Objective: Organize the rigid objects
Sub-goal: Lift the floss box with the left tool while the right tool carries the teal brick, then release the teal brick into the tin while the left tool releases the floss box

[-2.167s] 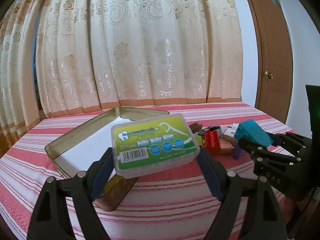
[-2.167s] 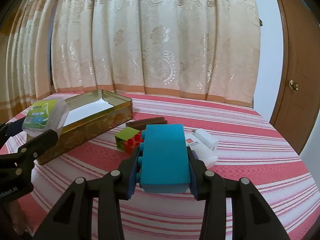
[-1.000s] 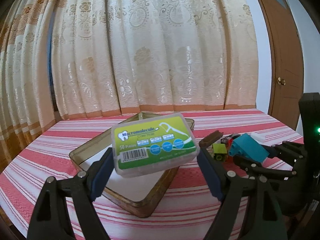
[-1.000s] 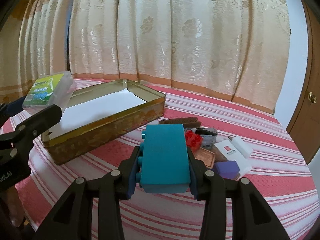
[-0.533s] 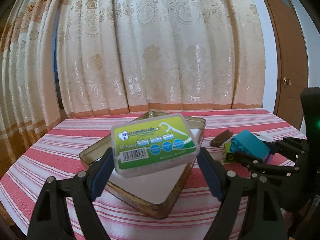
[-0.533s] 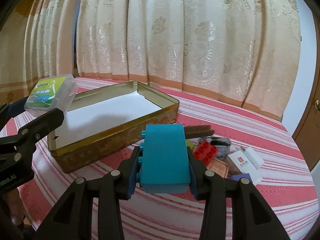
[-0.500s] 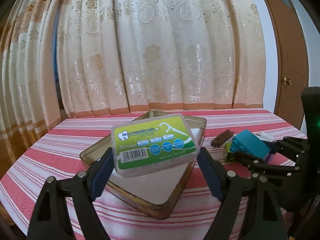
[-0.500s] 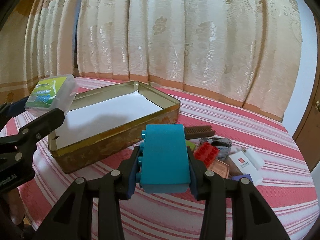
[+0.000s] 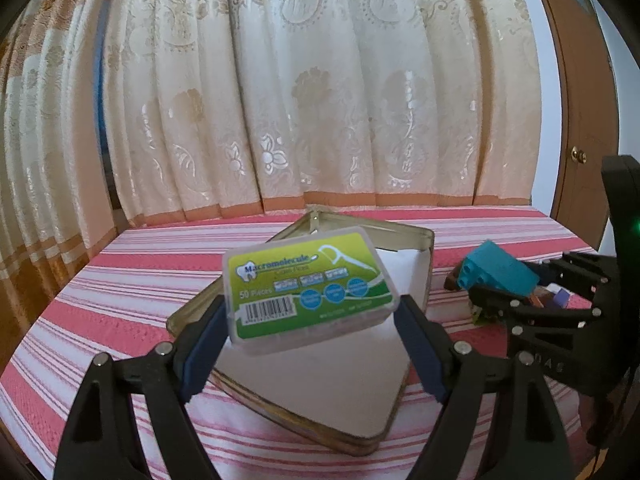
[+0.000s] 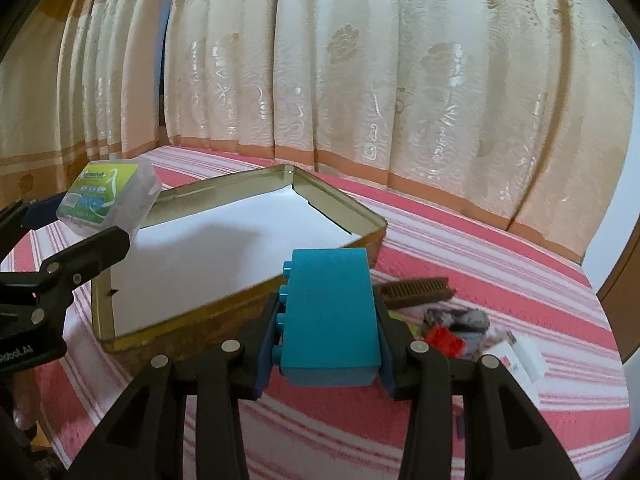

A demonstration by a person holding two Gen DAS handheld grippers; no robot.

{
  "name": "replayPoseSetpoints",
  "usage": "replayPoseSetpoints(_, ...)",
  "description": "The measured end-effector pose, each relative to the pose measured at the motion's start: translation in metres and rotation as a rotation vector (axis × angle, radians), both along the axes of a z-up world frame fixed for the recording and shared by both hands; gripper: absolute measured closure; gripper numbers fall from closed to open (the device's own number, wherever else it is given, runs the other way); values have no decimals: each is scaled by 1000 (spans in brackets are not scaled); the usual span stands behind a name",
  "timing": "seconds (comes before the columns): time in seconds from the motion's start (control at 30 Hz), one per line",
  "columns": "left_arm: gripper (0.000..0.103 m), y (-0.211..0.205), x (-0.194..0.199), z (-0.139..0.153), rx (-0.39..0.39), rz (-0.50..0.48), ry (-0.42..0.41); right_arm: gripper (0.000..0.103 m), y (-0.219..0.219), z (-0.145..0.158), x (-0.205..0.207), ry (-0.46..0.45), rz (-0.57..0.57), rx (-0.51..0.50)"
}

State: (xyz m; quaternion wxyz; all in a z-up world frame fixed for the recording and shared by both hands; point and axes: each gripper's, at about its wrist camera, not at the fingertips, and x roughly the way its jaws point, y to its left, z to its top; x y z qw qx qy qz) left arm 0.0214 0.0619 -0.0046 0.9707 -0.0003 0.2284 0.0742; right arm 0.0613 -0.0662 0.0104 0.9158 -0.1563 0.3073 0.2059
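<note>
The left hand-held gripper (image 9: 310, 322) is a black plastic linkage with triangular cut-outs, silver rivet heads at its pivots and dark blue finger pads (image 9: 202, 350); white lettering runs along its side. The right hand-held gripper (image 10: 328, 326) is built alike; a small green light glows on its body.

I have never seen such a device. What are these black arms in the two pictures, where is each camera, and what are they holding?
They are hand-held claws, one per hand, each with a camera looking along its fingers. The left claw grips a floss pick box above an open tin. The right claw grips a teal block. On the striped cloth beside the tin lie a brown comb, a red brick and small boxes, blurred.
</note>
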Motion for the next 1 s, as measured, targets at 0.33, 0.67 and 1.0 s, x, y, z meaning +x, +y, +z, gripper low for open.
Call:
replayPoseSetpoints(0.33, 20, 26, 44, 5, -13, -40, 106, 59, 34, 6, 40, 59, 45, -18)
replayPoseSetpoints(0.67, 20, 46, 84, -1, -57, -66, 223, 59, 66, -2, 85, 180, 76, -5)
replayPoseSetpoints(1.0, 20, 56, 112, -12, -88, -70, 335, 59, 82, -17, 116, 265, 70, -22)
